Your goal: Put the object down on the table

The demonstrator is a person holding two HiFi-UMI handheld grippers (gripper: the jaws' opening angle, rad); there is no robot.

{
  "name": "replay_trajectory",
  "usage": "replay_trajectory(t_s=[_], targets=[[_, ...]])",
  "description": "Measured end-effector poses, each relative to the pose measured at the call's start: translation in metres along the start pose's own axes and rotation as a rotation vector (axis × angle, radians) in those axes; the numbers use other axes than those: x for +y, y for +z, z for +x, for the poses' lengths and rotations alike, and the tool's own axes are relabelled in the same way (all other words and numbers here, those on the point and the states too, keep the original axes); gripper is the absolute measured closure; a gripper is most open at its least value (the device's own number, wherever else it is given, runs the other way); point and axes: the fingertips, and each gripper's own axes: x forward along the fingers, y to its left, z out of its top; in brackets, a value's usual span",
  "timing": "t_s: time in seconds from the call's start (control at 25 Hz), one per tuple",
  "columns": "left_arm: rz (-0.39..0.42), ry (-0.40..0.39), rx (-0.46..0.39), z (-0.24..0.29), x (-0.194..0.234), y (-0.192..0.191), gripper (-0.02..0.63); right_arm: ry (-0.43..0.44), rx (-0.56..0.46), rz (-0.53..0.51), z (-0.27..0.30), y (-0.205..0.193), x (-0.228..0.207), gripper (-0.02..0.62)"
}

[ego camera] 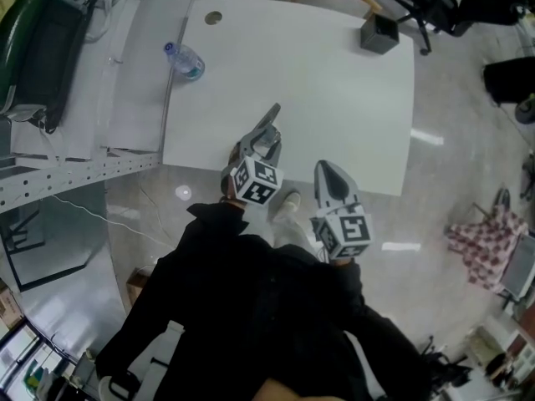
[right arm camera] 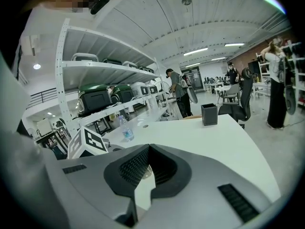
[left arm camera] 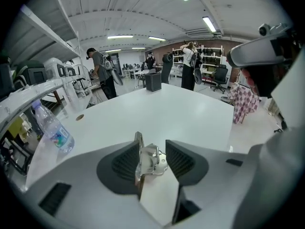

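The small metal object (left arm camera: 150, 160) sits between the jaws of the left gripper (left arm camera: 152, 138), leaning on the left-hand pad with a clear gap to the other, so the jaws stand apart and nothing is clamped; whether it already rests fully on the tabletop (ego camera: 334, 90) I cannot tell; to finish the release well, I judge that the gripper should draw straight back along its own line with the jaws wide, low and slow, so the touching pad does not drag or tip the piece; the left gripper reaches over the tabletop's near edge, on the person's side of the water bottle (ego camera: 185, 61) and well apart from it, jaws pointing away from the person; the right gripper (ego camera: 328, 170) hangs further from the bottle, off the tabletop's near edge, jaws together and empty.
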Motion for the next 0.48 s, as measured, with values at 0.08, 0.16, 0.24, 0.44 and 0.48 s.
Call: replay_trajectory(t_s=[0.08, 0.16, 0.24, 0.44, 0.48], targets=[[-0.006, 0.008, -0.012, -0.006, 0.001, 0.005, 0.453, 0.003, -0.003, -0.002, -0.004, 0.001, 0.001, 0.594], [-0.029, 0.01, -0.029, -0.013, 0.001, 0.011, 0.453, 0.009, -0.007, -0.009, -0.007, 0.004, 0.004, 0.594], [-0.063, 0.016, -0.054, -0.02, 0.004, 0.017, 0.453, 0.013, -0.01, -0.011, -0.009, 0.005, 0.005, 0.594], [-0.159, 0.048, -0.139, -0.041, 0.012, 0.03, 0.454, 0.021, -0.027, -0.023, -0.015, 0.009, 0.01, 0.594], [-0.171, 0.054, -0.151, -0.045, 0.013, 0.032, 0.454, 0.019, -0.033, -0.031, -0.016, 0.009, 0.009, 0.594]])
